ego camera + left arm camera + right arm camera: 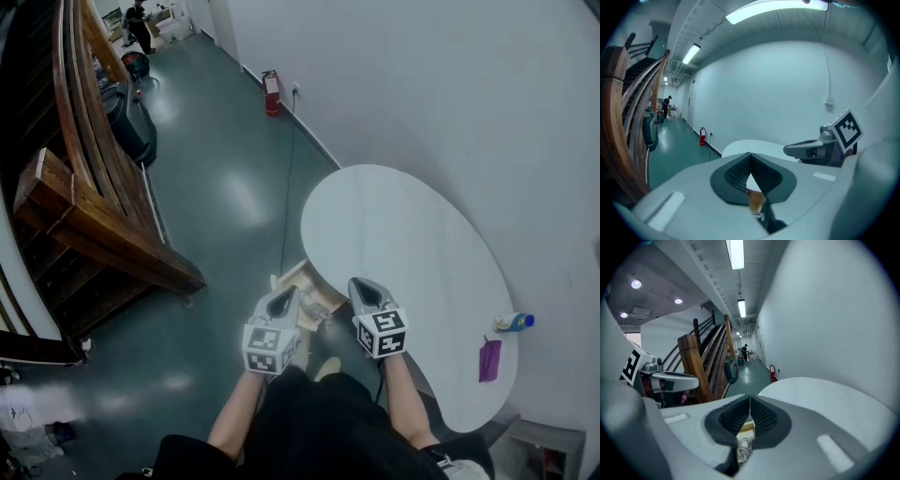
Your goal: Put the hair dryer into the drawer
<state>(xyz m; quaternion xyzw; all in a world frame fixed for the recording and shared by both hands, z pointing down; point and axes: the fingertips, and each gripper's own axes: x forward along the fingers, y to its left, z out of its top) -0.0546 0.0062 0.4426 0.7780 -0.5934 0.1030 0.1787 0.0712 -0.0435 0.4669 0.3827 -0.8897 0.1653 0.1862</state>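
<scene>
Left gripper (281, 302): clenched, empty | right gripper (367, 292): clenched, empty | drawer (305, 277), lower centre: open | risk I see: cord (743, 448) snagging on closing.

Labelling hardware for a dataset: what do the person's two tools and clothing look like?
The left tool and right tool are pale grey wedge-shaped shells with dark ribbed pads, each carrying a white cube of black square markers. The clothing is black, forearms uncovered.
</scene>
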